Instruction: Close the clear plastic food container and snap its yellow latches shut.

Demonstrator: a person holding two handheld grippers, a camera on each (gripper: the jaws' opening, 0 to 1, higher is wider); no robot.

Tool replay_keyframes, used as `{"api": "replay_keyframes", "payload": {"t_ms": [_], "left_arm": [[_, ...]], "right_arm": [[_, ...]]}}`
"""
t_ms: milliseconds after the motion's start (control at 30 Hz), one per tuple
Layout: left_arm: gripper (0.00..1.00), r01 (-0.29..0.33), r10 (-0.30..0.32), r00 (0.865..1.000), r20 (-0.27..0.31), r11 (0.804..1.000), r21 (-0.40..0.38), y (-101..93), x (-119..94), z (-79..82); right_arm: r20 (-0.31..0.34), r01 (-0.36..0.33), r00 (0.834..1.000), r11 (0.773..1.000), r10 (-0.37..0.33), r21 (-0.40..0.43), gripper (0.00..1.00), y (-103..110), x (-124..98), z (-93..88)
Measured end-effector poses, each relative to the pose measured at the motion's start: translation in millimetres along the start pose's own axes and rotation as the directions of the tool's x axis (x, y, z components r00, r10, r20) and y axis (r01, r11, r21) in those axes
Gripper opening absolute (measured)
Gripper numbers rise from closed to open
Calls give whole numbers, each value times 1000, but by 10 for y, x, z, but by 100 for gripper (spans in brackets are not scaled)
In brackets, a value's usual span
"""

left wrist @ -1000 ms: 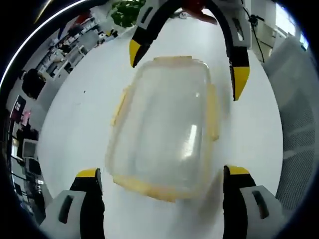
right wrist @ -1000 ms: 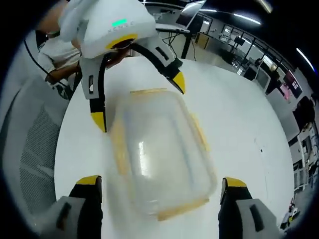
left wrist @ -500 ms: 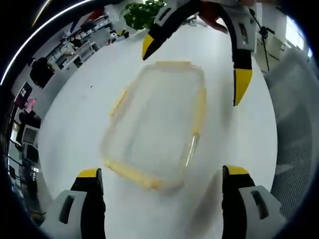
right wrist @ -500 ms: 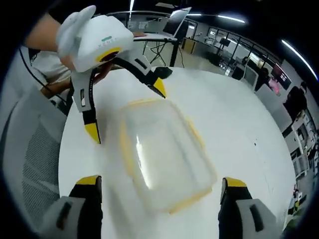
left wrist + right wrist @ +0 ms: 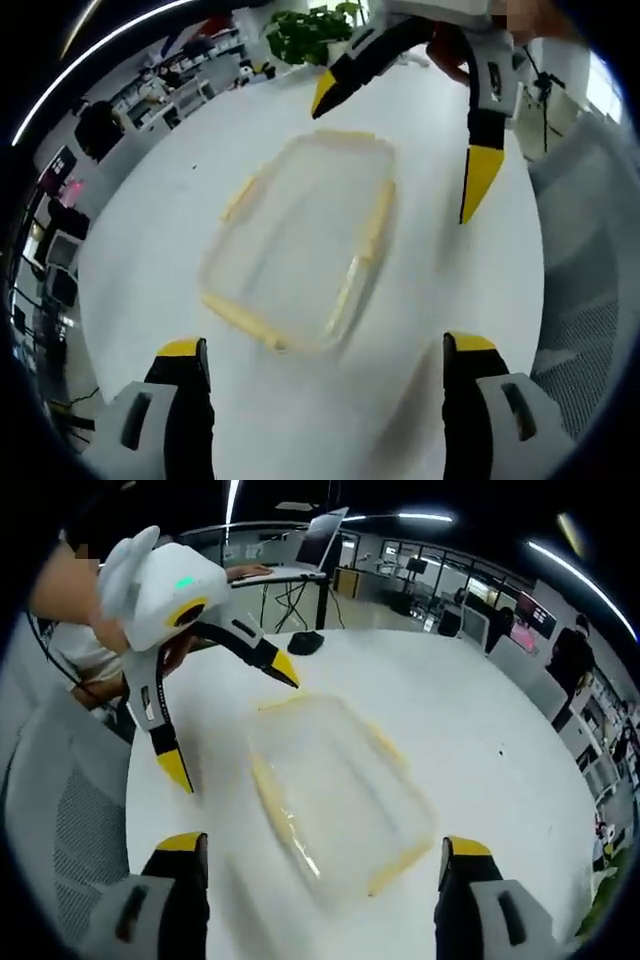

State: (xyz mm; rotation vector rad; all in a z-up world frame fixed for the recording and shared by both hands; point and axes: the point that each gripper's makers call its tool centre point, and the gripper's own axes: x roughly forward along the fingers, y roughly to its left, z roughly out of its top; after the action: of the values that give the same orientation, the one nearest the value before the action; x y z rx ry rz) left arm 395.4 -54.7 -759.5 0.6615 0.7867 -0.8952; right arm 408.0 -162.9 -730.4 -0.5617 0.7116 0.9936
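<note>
The white table [image 5: 150,230] carries the clear container [image 5: 300,245] with yellow latches [image 5: 375,205] at frame centre. Both the left hand-held gripper [image 5: 325,375] and right hand-held gripper [image 5: 320,870] are released, jaws spread wide, clear of the container.

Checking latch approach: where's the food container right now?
The food container lies on the white table, mid-frame in both views, between the two open grippers, touched by neither: left gripper and right gripper.

Open-plan office: round white table [image 5: 480,730], laptop [image 5: 322,542], mesh chair [image 5: 70,820], potted plant [image 5: 305,30], ceiling light strips [image 5: 575,565].
</note>
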Motion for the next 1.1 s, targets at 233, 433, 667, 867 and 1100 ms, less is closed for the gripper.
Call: {"api": "replay_keyframes", "payload": {"t_ms": [233, 433, 667, 867, 1100], "left_arm": [[92, -8, 9, 1000, 25, 999, -37, -64, -92, -82], [92, -9, 16, 998, 60, 994, -105, -104, -162, -134], [92, 9, 8, 996, 94, 984, -176, -197, -193, -177], [91, 2, 23, 992, 128, 982, -189, -304, -244, -162], [90, -3, 36, 988, 149, 977, -215, -411, -262, -204]], "right_arm": [[49, 21, 998, 997, -24, 71, 94, 54, -81, 4], [82, 22, 996, 991, -34, 133, 93, 167, -125, -48], [104, 9, 994, 985, -27, 174, 93, 279, -176, -99], [145, 19, 988, 982, -47, 186, 93, 363, -254, -78], [179, 40, 981, 980, -75, 193, 91, 389, -325, -111]]}}
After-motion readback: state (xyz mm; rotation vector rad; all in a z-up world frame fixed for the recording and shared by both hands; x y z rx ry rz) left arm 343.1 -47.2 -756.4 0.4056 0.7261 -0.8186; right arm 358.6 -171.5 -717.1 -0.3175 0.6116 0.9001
